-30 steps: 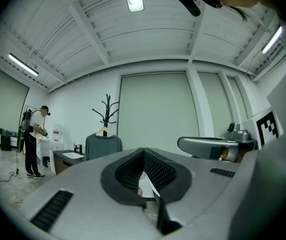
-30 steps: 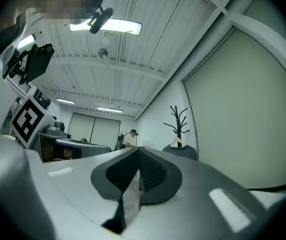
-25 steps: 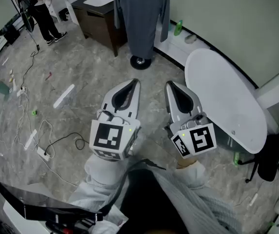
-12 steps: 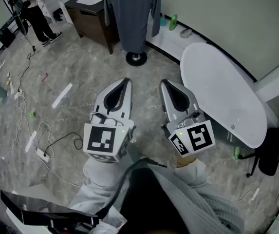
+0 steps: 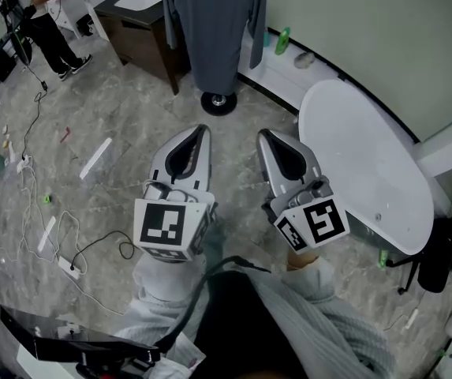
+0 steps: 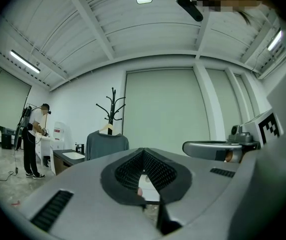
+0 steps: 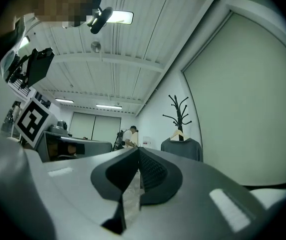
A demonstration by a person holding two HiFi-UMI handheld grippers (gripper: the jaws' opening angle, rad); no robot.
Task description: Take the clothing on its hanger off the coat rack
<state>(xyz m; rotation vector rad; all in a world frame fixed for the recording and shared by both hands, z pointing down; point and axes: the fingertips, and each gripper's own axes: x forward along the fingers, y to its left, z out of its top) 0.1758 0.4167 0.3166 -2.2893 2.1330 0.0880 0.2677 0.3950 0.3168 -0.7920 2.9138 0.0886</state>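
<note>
The gray sweater (image 5: pixel 214 30) hangs on its hanger (image 6: pixel 106 129) on the black coat rack (image 5: pixel 218 103), at the top middle of the head view. The left claw (image 5: pixel 201 130) and the right claw (image 5: pixel 263 135) sit side by side in the middle, well apart from it. Both claws are pinched tight with nothing in them. A round white tabletop (image 5: pixel 367 164) is at the right.
</note>
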